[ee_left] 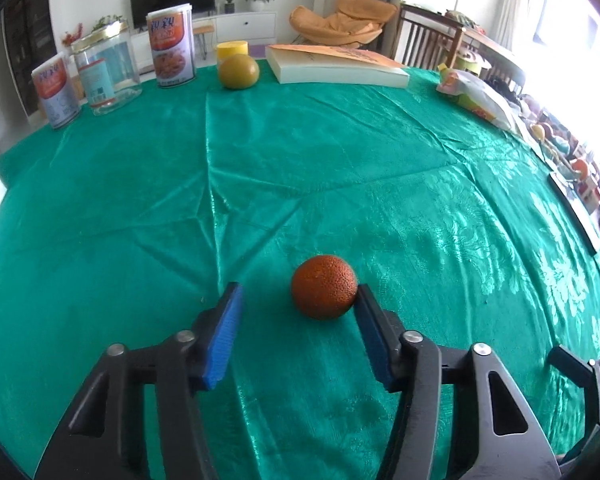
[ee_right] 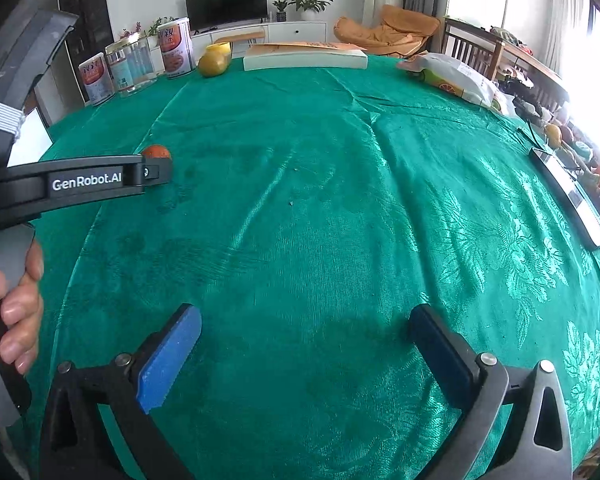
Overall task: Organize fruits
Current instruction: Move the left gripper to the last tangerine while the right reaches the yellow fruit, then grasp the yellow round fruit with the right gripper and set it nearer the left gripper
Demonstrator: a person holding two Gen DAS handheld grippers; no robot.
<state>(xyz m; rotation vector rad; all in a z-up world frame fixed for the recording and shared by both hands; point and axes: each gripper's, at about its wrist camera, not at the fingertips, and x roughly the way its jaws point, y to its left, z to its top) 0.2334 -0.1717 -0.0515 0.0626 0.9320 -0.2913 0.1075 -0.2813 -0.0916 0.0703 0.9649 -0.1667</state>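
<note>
An orange (ee_left: pixel 324 287) with rough, dark skin lies on the green tablecloth (ee_left: pixel 340 168). My left gripper (ee_left: pixel 299 294) points down at it with the fruit between its blue pads. The right-hand pad (ee_left: pixel 370 320) touches the orange's side, while the left-hand pad (ee_left: pixel 226 332) stands a clear gap away from it. In the right wrist view the same orange (ee_right: pixel 157 151) peeks out behind the left gripper's black frame (ee_right: pixel 100 180), held by a person's hand (ee_right: pixel 20 300). My right gripper (ee_right: pixel 306 316) hangs wide open over bare cloth, with nothing between its fingers.
A yellow-green fruit (ee_left: pixel 238 71) and a yellow cup (ee_left: pixel 232 49) sit at the far edge, next to a thick book (ee_left: pixel 340 66). Two cans (ee_left: pixel 171 50) and a glass jar (ee_left: pixel 106 72) stand far left. A printed bag (ee_left: pixel 476 96) and more fruit (ee_left: pixel 538 132) lie at the right.
</note>
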